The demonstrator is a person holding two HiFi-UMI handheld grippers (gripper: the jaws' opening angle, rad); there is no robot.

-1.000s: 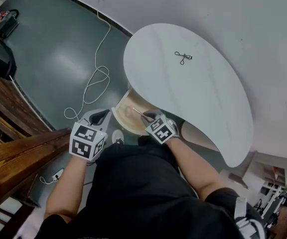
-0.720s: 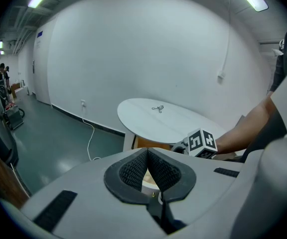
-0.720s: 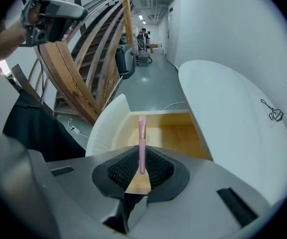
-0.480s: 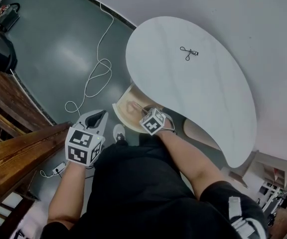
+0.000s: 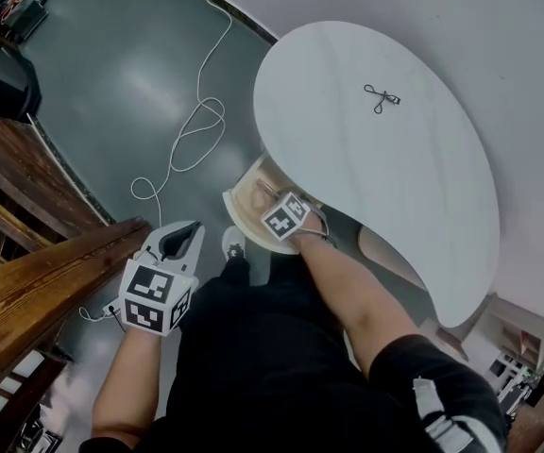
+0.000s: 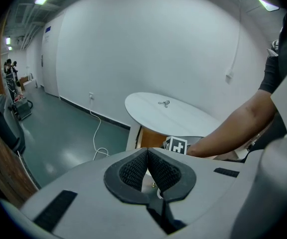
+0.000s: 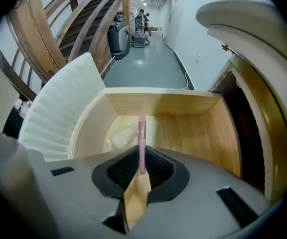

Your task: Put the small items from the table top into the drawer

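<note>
The wooden drawer (image 5: pixel 246 199) stands pulled out under the white kidney-shaped table (image 5: pixel 414 187). My right gripper (image 5: pixel 281 212) hangs over the drawer, its jaws mostly hidden by its marker cube. In the right gripper view my right gripper (image 7: pixel 141 159) is shut on a thin pink stick (image 7: pixel 142 136) that points into the drawer (image 7: pixel 203 128). A clear plastic item (image 7: pixel 121 137) lies on the drawer floor. A small black wire tool (image 5: pixel 380 97) lies on the far part of the table top. My left gripper (image 5: pixel 179 243) is off to the left over the floor, shut and empty.
A white cable (image 5: pixel 193 135) loops over the grey-green floor left of the table. Dark wooden stairs and a railing (image 5: pixel 36 272) run along the left. The drawer's white ribbed front (image 7: pixel 56 116) curves at its left side.
My right gripper has moved left and forward with the pink stick, from the table edge to over the open drawer. My left gripper has drifted slightly back and down.
</note>
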